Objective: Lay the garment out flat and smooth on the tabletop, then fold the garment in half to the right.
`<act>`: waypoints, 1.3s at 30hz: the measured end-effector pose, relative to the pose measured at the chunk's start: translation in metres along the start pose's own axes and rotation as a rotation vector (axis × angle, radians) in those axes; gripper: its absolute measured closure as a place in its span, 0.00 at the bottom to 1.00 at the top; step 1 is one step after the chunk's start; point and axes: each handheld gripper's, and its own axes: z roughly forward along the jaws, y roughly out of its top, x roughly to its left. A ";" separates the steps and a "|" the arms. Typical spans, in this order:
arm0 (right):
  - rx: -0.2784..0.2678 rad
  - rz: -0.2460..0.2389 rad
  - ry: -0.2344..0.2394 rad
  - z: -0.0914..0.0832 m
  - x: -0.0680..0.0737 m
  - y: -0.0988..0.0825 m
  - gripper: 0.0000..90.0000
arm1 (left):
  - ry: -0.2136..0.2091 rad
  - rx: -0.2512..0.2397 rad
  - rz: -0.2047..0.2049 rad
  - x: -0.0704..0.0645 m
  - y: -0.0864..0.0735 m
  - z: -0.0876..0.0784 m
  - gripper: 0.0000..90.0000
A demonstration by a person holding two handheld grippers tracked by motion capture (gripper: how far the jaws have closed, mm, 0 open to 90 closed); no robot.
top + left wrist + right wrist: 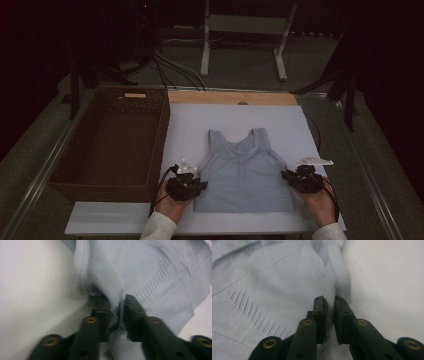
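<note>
A light blue sleeveless top point(245, 172) lies flat on the white board point(187, 125), straps pointing away from me. My left gripper point(199, 183) sits at the top's left side edge, near the hem. In the left gripper view a raised fold of the ribbed edge point(113, 293) stands between its jaws point(117, 306), which are slightly apart, with a dark gap beside the cloth. My right gripper point(286, 176) is at the right side edge. In the right gripper view its jaws point(330, 302) are nearly together, pinching the ribbed edge point(342, 277) of the top.
A dark wicker basket point(107, 142) with nothing in it stands left of the board, close to my left hand. A wooden strip point(232, 97) runs along the board's far edge. Beyond the table are cables and a white stand point(245, 35) on the floor.
</note>
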 end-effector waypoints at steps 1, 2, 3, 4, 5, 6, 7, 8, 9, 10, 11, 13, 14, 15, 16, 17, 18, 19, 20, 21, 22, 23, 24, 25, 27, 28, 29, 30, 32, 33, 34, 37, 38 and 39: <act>0.000 0.000 0.000 0.000 0.000 0.000 0.89 | 0.000 0.000 0.000 0.000 0.000 0.000 0.73; -0.005 -0.001 -0.005 -0.001 0.000 0.000 0.86 | 0.002 -0.028 0.000 0.002 0.000 -0.002 0.73; -0.011 0.000 -0.015 -0.001 -0.001 -0.001 0.83 | 0.001 -0.051 -0.005 0.003 0.001 -0.004 0.67; -0.021 0.000 -0.018 -0.002 -0.001 -0.001 0.81 | -0.001 -0.062 -0.005 0.004 0.001 -0.006 0.65; -0.035 0.001 -0.021 -0.004 -0.002 -0.001 0.77 | -0.005 -0.085 -0.011 0.005 0.002 -0.008 0.59; -0.035 0.001 -0.021 -0.004 -0.002 -0.001 0.77 | -0.005 -0.085 -0.011 0.005 0.002 -0.008 0.58; -0.042 0.005 -0.018 -0.005 -0.003 -0.001 0.72 | -0.012 -0.095 -0.015 0.006 0.003 -0.009 0.55; -0.042 0.005 -0.018 -0.005 -0.003 -0.001 0.72 | -0.016 -0.102 -0.011 0.006 0.003 -0.009 0.55; -0.049 0.007 -0.014 -0.005 -0.004 -0.001 0.69 | -0.009 -0.110 -0.004 0.005 0.004 -0.009 0.53; -0.058 0.011 -0.011 -0.006 -0.005 -0.001 0.65 | -0.011 -0.113 -0.003 0.005 0.004 -0.010 0.52; -0.069 0.015 -0.013 -0.006 -0.006 -0.001 0.60 | -0.014 -0.125 -0.012 0.005 0.005 -0.010 0.50; -0.090 0.022 -0.001 -0.008 -0.007 -0.001 0.54 | -0.010 -0.131 -0.018 0.006 0.005 -0.010 0.50; -0.090 0.022 -0.001 -0.008 -0.007 -0.001 0.54 | -0.010 -0.131 -0.018 0.006 0.005 -0.010 0.50; -0.111 0.030 0.010 -0.009 -0.008 -0.001 0.49 | -0.003 -0.133 -0.018 0.006 0.005 -0.010 0.47; -0.111 0.030 0.010 -0.009 -0.008 -0.001 0.49 | 0.004 -0.136 -0.017 0.007 0.005 -0.010 0.47; -0.126 0.031 0.016 -0.010 -0.008 -0.001 0.44 | 0.032 -0.149 -0.002 0.007 0.005 -0.011 0.40; -0.126 0.031 0.016 -0.010 -0.008 -0.001 0.44 | 0.032 -0.149 -0.002 0.007 0.005 -0.011 0.35; -0.134 0.012 0.010 -0.010 -0.009 -0.001 0.40 | 0.048 -0.159 0.011 0.007 0.005 -0.011 0.31; -0.134 0.012 0.010 -0.010 -0.009 -0.001 0.40 | 0.048 -0.159 0.011 0.007 0.005 -0.011 0.28; -0.149 0.022 0.018 -0.011 -0.010 -0.002 0.34 | 0.053 -0.175 0.005 0.007 0.006 -0.013 0.23; -0.149 0.022 0.018 -0.011 -0.010 -0.002 0.34 | 0.053 -0.175 0.005 0.007 0.006 -0.013 0.19; -0.171 0.034 0.000 -0.012 -0.011 -0.002 0.24 | 0.056 -0.189 0.005 0.007 0.007 -0.014 0.17; -0.171 0.034 0.000 -0.012 -0.011 -0.002 0.24 | 0.056 -0.189 0.005 0.007 0.007 -0.014 0.15; -0.178 0.036 -0.003 -0.013 -0.011 -0.002 0.21 | 0.058 -0.197 -0.001 0.008 0.007 -0.014 0.15; -0.201 0.051 -0.017 -0.017 -0.013 -0.002 0.14 | 0.082 -0.211 -0.008 0.009 0.006 -0.015 0.00; -0.201 0.051 -0.017 -0.017 -0.013 -0.002 0.14 | 0.082 -0.211 -0.008 0.009 0.006 -0.015 0.00; -0.214 0.054 -0.023 -0.019 -0.013 -0.002 0.05 | 0.086 -0.211 -0.007 0.010 0.006 -0.015 0.00; -0.214 0.054 -0.023 -0.019 -0.013 -0.002 0.05 | 0.086 -0.211 -0.007 0.010 0.006 -0.015 0.00; -0.227 0.056 -0.025 -0.020 -0.013 -0.002 0.03 | 0.083 -0.214 -0.011 0.011 0.006 -0.014 0.00; -0.236 0.059 -0.035 -0.021 -0.013 -0.003 0.02 | 0.093 -0.207 -0.010 0.011 0.005 -0.012 0.00; -0.236 0.059 -0.035 -0.021 -0.013 -0.003 0.02 | 0.093 -0.207 -0.010 0.011 0.005 -0.012 0.00; -0.257 0.067 -0.041 -0.021 -0.014 -0.003 0.02 | 0.080 -0.187 -0.021 0.013 0.001 -0.008 0.00; -0.257 0.067 -0.041 -0.021 -0.014 -0.003 0.02 | 0.080 -0.187 -0.021 0.013 0.001 -0.008 0.00; -0.263 0.069 -0.044 -0.021 -0.014 -0.004 0.02 | 0.073 -0.180 -0.027 0.013 0.000 -0.006 0.00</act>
